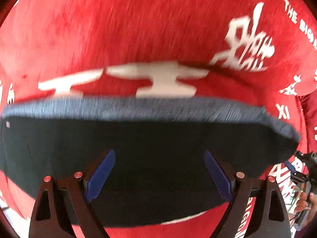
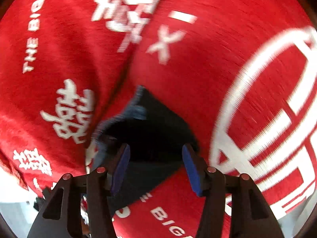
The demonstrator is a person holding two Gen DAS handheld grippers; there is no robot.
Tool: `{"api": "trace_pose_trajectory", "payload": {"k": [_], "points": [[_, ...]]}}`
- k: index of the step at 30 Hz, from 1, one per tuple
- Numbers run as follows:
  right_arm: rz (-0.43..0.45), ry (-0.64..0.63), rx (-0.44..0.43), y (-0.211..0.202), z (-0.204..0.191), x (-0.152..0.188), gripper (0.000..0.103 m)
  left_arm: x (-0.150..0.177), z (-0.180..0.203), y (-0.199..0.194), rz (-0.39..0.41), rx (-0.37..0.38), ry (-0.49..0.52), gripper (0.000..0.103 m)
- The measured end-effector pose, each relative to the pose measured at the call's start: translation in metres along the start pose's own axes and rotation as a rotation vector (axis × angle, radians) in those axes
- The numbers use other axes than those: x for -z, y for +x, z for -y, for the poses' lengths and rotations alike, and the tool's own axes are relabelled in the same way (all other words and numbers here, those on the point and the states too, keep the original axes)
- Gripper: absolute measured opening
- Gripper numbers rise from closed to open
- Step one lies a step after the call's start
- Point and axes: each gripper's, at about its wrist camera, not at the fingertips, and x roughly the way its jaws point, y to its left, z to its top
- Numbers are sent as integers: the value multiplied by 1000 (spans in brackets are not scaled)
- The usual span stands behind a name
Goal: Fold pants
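Fold step: both tongs released above dark pants on the red cloth.

We bring the left tongs (image 1: 159,175), spread wide, down over the pants (image 1: 138,138) on the red printed cloth (image 1: 138,29); the right tongs (image 2: 156,168), also spread, square up over the corner before clamping. Blur suggests motion: we slow first.

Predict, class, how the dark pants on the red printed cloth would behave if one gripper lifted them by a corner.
The dark pants lie flat and layered, with a soft blue-grey edge, so they would probably droop rather than stay stiff. Lifted by one corner, the layers would likely slide apart. The fuzzy red cloth beneath probably grips, so a push may bunch them.
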Motion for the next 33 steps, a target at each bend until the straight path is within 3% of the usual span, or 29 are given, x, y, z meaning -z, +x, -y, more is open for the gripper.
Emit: {"api": "trace_pose_trajectory", "payload": {"k": [2, 4, 7, 10, 11, 12, 14, 17, 19, 23, 24, 26, 28, 29, 33], "points": [[49, 74, -16, -9, 15, 5, 59, 13, 0, 7, -24, -16, -7, 92], [25, 96, -67, -7, 22, 10, 59, 22, 4, 12, -38, -26, -3, 92], [-62, 40, -57, 8, 18, 17, 59, 28, 10, 18, -55, -19, 0, 92], [-87, -36, -23, 30, 7, 11, 57, 28, 15, 25, -58, -23, 4, 92], [-98, -49, -7, 39, 5, 7, 50, 26, 16, 26, -57, -30, 3, 92], [-123, -42, 9, 47, 3, 2, 9, 25, 16, 27, -59, -36, -3, 92], [-111, -19, -28, 44, -5, -4, 7, 21, 16, 23, -43, -22, -21, 92], [-57, -125, -146, 21, -39, -14, 7, 12, 22, 11, 17, -26, 7, 92], [-64, -168, -120, 22, -48, -19, 7, 8, 24, 16, 11, -35, 15, 92], [-174, -167, 23, 58, -30, -24, 14, 5, 23, 39, -42, -80, -36, 92], [-196, -151, 30, 59, -24, -23, 16, 4, 21, 37, -42, -73, -56, 92], [-159, -147, -14, 43, -20, -19, 20, 3, 22, 30, -7, -61, -60, 92], [-139, -143, -25, 30, -14, -11, 55, 0, 24, 24, 16, -71, -35, 92], [-131, -134, -32, 27, -11, -8, 62, -2, 25, 24, 20, -75, -25, 92], [-161, -72, -75, 51, -6, -12, 60, -28, 38, 44, 10, -98, -16, 92]]}}
